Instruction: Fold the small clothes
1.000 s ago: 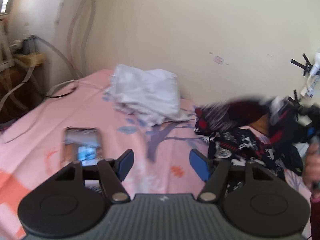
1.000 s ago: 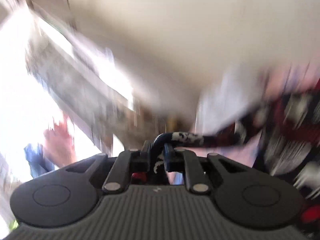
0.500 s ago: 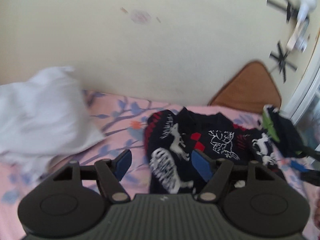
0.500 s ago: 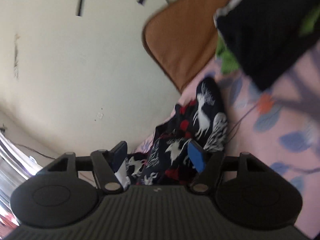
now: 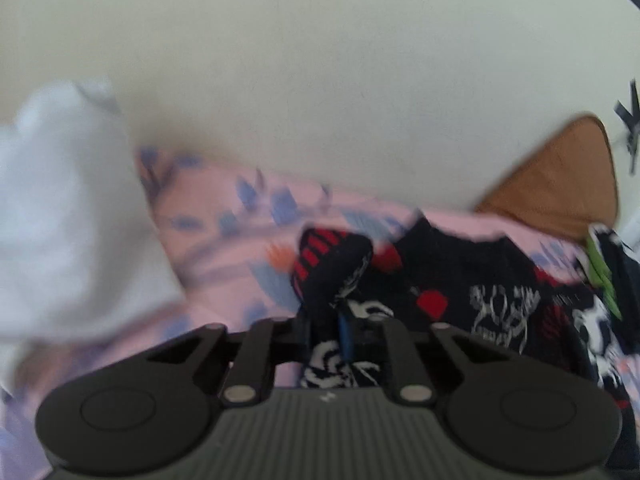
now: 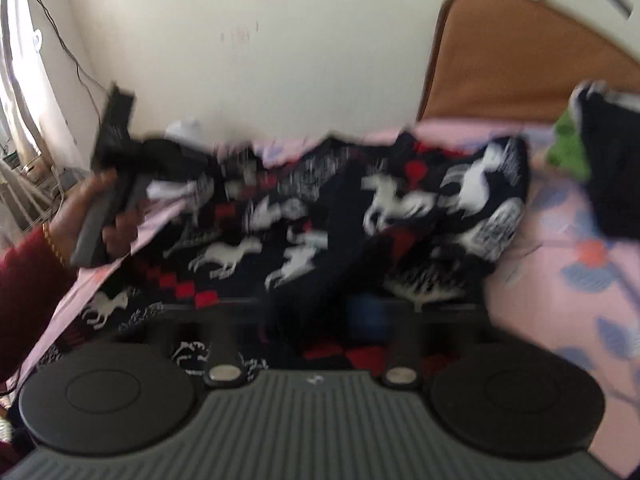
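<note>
A dark navy garment [image 5: 460, 272] with white horses and red squares lies crumpled on the pink floral sheet [image 5: 224, 248]. My left gripper [image 5: 330, 324] is closing, its blue pads pinching a raised fold at the garment's left end. In the right wrist view the same garment [image 6: 320, 216] spreads across the middle. My right gripper [image 6: 320, 314] sits low at its near edge, jaws closing with a dark fold between them; blur hides the pads. A hand in a dark red sleeve [image 6: 80, 216] holds the left gripper at the garment's far left.
A pile of white cloth [image 5: 60, 220] lies left of the garment by the wall. A brown woven panel [image 6: 520, 60] leans at the back right. A black and green garment [image 6: 612, 160] lies at the right on the sheet [image 6: 580, 280].
The left gripper swung right from the white pile to the patterned garment and closed on it. The right gripper let go of a strip, dropped toward the garment with jaws apart, then closed.
</note>
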`<action>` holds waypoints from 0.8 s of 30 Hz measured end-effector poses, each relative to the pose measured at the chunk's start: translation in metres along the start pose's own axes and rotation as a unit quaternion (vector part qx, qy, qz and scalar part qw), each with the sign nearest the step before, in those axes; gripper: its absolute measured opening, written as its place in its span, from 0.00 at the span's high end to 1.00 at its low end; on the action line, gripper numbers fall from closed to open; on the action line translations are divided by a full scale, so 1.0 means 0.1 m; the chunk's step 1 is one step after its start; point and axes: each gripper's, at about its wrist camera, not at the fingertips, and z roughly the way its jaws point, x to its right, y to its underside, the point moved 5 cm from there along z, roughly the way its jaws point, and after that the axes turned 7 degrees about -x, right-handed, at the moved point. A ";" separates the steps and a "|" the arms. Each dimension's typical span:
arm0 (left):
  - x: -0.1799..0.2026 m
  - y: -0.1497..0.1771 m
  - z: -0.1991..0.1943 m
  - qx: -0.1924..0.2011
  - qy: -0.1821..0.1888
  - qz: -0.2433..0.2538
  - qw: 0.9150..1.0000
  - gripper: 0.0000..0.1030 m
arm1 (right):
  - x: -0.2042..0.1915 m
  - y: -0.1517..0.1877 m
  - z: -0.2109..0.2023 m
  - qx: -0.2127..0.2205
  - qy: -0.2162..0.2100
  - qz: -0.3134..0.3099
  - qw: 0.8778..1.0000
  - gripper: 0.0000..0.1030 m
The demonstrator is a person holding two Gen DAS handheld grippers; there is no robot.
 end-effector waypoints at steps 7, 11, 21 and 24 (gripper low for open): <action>0.07 -0.01 0.10 -0.009 -0.084 0.054 0.995 0.50 | 0.14 -0.37 -0.30 0.108 -0.200 0.152 0.962 0.91; -0.06 -0.07 -0.32 0.042 -0.026 -0.021 0.999 0.50 | 0.01 -0.74 -0.32 0.150 -0.234 0.175 0.945 0.90; -0.48 -0.07 -0.91 0.078 0.026 -0.075 0.994 0.43 | -0.80 -1.17 0.93 0.064 -0.241 0.191 0.949 0.44; -0.52 0.02 -0.79 0.056 0.029 -0.067 0.996 0.43 | -0.83 -0.77 1.21 -0.047 -0.265 0.190 0.944 0.45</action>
